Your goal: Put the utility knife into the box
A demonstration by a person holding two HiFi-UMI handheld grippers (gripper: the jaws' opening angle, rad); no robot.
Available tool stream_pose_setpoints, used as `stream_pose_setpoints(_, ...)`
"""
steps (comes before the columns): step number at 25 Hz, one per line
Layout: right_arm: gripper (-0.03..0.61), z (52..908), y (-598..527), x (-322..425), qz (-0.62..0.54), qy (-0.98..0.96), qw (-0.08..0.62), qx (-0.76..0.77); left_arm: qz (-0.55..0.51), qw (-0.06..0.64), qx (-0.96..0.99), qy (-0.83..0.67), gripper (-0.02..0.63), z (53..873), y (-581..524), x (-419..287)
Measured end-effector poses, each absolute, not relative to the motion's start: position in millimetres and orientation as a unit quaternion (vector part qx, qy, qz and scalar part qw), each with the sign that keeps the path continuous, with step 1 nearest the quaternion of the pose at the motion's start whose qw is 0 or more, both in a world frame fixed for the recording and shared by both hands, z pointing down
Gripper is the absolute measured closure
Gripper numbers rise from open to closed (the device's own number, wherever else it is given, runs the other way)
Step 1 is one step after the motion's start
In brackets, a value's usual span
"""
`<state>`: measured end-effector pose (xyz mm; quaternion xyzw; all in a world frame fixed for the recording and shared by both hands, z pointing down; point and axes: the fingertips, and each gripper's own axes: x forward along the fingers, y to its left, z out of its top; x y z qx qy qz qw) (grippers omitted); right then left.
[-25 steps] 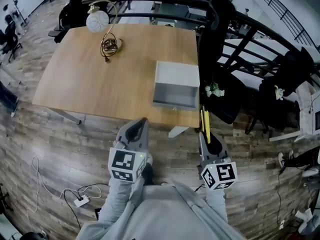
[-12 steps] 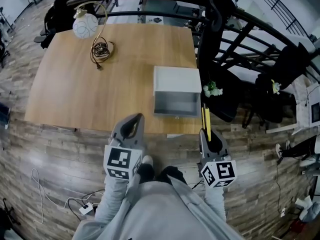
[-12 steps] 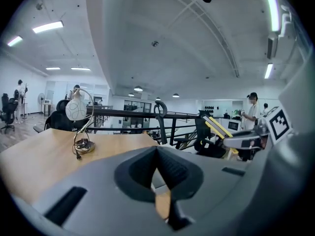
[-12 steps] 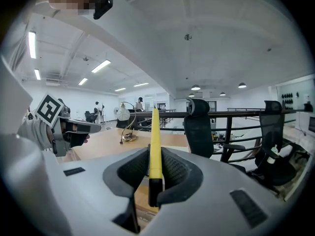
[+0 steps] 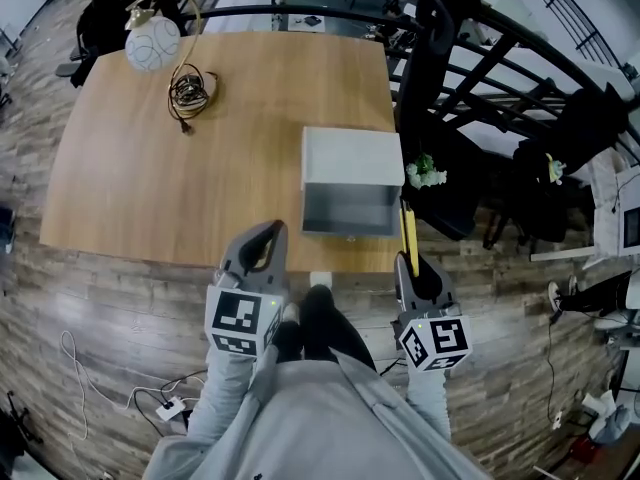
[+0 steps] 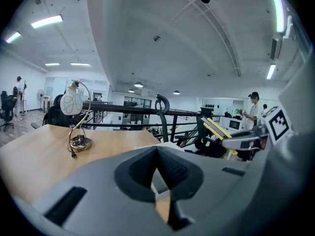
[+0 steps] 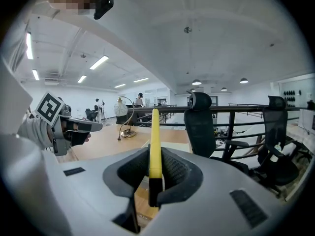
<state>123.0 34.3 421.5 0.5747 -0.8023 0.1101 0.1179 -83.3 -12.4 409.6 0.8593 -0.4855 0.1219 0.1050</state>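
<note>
- Since the earlier pictures the person has stepped closer: in the head view the box [image 5: 350, 156] and the tabletop [image 5: 200, 188] now lie nearer both hand-held grippers, whose tips reach the tabletop's near edge.
- The right hand-held gripper [image 5: 413, 273] is clamped on the utility knife [image 5: 408, 236]. In the right gripper view the jaws of this gripper [image 7: 155, 167] press on the knife's dark lower end and its yellow body [image 7: 155, 141] stands straight up between them.
- The knife is outside the box, just beside the box's near right corner, pointing away from the person.
- The left hand-held gripper [image 5: 270, 233] hovers in front of the box, a little to its left. In its own view the jaws of this gripper [image 6: 157, 150] meet at the tips with nothing between them.
- Each gripper carries a cube printed with black-and-white square markers [image 5: 240, 320]; these patterns are the only print that can be made out.
- The box is white, open on top, grey inside, at the tabletop's near right part.
- Well beyond the box to its left stand a white globe lamp [image 5: 152, 41] and a coiled cable [image 5: 188, 90].
</note>
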Motion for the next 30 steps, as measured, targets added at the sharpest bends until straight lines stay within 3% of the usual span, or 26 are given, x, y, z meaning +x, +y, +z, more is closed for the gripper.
stream_pose_setpoints(14,0.494,409,-102,137,0.108,-0.835,0.105,0.529,0.121,0.093,0.847,-0.508,0.595,388,-135,-55)
stream_pose_setpoints(30,0.495,394,-150,138,0.092,-0.859,0.109,0.491,0.12,0.086,0.843,-0.517,0.595,373,-180,-38)
